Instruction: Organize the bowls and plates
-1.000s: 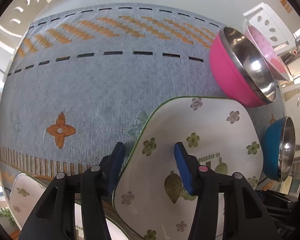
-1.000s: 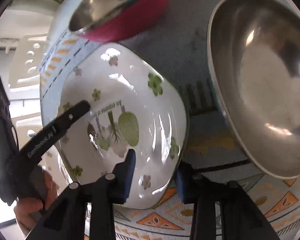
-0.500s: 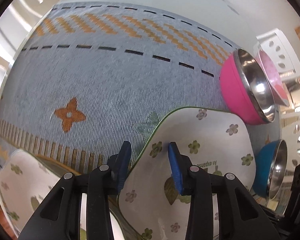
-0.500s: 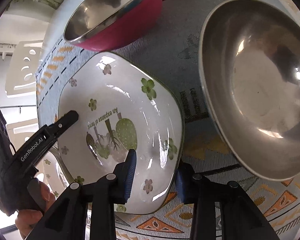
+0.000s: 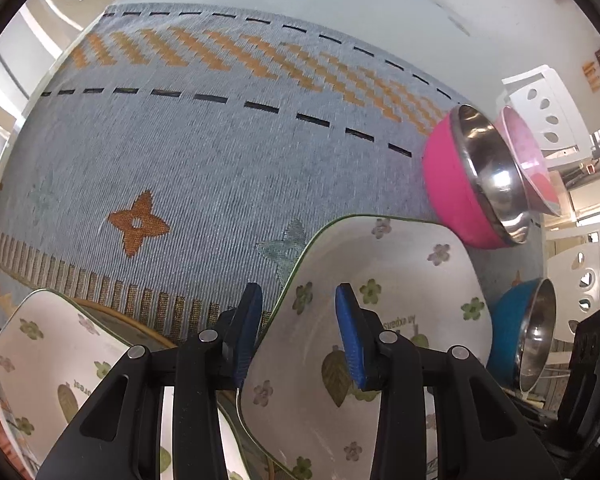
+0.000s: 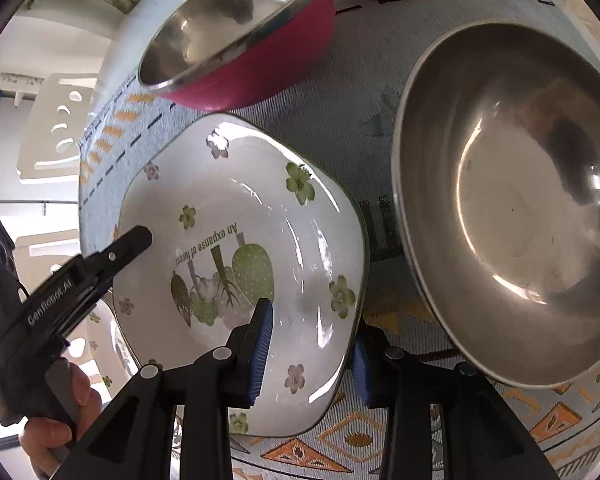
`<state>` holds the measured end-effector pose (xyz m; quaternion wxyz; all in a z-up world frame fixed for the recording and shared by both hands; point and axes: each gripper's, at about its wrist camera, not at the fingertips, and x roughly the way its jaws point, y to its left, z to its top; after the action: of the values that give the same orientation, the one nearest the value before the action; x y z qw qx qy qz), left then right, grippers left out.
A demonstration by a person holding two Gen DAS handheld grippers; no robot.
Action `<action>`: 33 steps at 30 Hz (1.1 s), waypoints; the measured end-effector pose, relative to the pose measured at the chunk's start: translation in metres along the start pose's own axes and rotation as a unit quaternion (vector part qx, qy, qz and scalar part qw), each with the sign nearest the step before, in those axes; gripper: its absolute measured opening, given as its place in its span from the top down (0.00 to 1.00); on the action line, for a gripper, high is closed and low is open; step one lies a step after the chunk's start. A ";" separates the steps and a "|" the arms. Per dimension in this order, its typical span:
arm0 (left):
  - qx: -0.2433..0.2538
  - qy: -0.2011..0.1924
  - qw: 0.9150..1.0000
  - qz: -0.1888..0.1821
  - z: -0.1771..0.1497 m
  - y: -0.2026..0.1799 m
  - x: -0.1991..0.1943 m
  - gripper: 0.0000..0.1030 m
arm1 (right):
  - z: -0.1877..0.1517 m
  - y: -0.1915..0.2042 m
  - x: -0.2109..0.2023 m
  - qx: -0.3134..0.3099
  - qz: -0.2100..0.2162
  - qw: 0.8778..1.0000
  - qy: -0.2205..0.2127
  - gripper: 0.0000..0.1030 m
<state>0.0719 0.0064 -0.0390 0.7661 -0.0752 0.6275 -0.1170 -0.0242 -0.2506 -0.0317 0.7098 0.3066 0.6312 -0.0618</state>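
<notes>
A white square plate with green flowers [image 5: 396,288] [image 6: 236,216] is held tilted above the blue-grey cloth. My left gripper [image 5: 296,332] straddles its left rim, one finger under and one on top, gripping it. My right gripper [image 6: 308,356] straddles the opposite rim, jaws on either side of the edge. A second matching plate [image 5: 44,360] lies at lower left under the held one. A pink steel-lined bowl [image 5: 472,184] [image 6: 236,36] and a blue steel-lined bowl [image 5: 524,340] [image 6: 512,208] stand to the right.
A pink plate [image 5: 528,160] stands behind the pink bowl. The patterned cloth [image 5: 204,168] covers the table. White chairs [image 5: 548,112] stand beyond the table's right edge. A wooden-rimmed item [image 5: 116,316] shows under the second plate.
The held plate has moved left and risen over the second plate, which shows more at lower left. The left jaws have narrowed on the rim.
</notes>
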 end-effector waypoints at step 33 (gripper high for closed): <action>0.034 -0.039 0.997 -0.066 -0.007 0.014 -0.054 0.66 | -0.027 0.034 -0.038 -0.036 -0.002 0.996 -0.076 0.65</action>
<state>0.0560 0.0350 0.0067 0.7826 -0.0948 0.5866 -0.1854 -0.0385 -0.2206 0.0158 0.7661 0.2739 0.5779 -0.0635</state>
